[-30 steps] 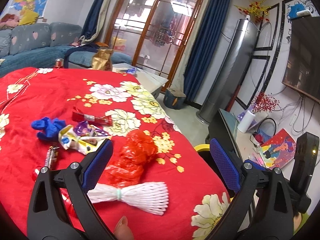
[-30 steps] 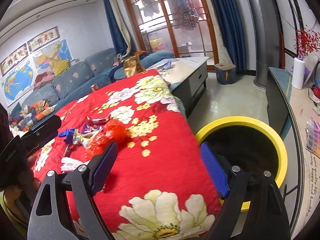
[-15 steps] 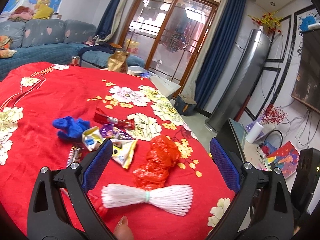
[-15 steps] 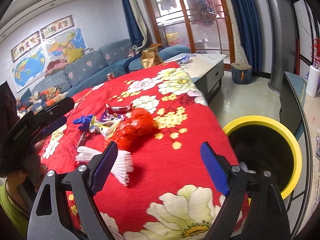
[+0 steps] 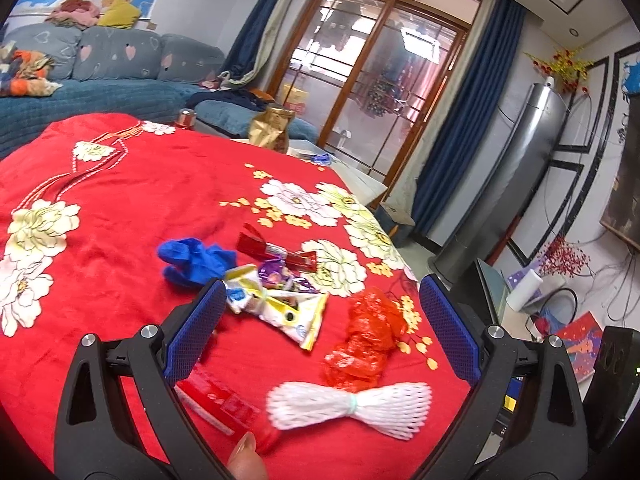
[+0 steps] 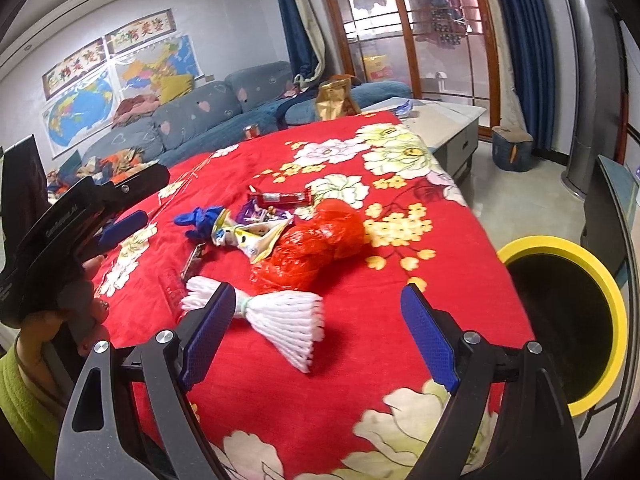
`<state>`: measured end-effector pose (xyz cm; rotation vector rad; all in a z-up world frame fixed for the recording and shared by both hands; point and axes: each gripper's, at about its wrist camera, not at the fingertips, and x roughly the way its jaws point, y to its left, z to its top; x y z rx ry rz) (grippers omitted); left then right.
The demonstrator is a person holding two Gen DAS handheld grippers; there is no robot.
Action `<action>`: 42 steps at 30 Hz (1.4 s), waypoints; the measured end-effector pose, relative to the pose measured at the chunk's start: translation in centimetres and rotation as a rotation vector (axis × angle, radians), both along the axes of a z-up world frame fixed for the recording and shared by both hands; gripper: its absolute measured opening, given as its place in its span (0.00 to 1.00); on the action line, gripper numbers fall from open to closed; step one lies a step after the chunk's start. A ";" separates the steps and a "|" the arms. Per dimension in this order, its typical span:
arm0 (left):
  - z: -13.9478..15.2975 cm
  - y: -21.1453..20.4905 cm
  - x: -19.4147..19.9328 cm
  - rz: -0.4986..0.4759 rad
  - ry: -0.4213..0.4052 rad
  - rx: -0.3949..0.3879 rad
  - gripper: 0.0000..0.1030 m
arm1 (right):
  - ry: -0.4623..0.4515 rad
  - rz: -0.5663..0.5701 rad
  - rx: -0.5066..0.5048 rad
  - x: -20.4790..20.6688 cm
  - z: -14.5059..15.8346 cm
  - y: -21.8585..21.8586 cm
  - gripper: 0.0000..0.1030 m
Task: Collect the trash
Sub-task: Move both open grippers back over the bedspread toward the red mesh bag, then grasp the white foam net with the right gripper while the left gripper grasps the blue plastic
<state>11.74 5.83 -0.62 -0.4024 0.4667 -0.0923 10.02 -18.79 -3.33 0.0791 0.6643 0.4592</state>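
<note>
While both claws stand spread apart and hold nothing, the trash lies in a loose cluster near the corner of the red floral cloth (image 5: 120,208) closest to the yellow-rimmed bin (image 6: 600,280). A white foam net (image 5: 352,404) lies nearest that edge, touching a crumpled red plastic bag (image 5: 368,336). Farther in lie snack wrappers (image 5: 276,300), a blue glove (image 5: 196,258) and a red wrapper (image 5: 276,250). The left gripper (image 5: 320,332) hovers over the pile; the right gripper (image 6: 316,336) hangs above the net.
</note>
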 end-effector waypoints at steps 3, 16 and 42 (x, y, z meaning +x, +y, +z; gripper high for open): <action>-0.4 1.5 0.2 0.030 0.012 -0.009 0.86 | 0.002 0.012 -0.007 0.3 -0.1 0.9 0.79; -3.3 7.4 1.9 0.155 0.101 -0.075 0.86 | 0.078 0.017 -0.016 2.6 -2.6 2.3 0.79; -7.6 9.9 8.6 0.077 0.299 -0.190 0.10 | 0.206 0.114 0.006 3.4 -5.8 3.4 0.37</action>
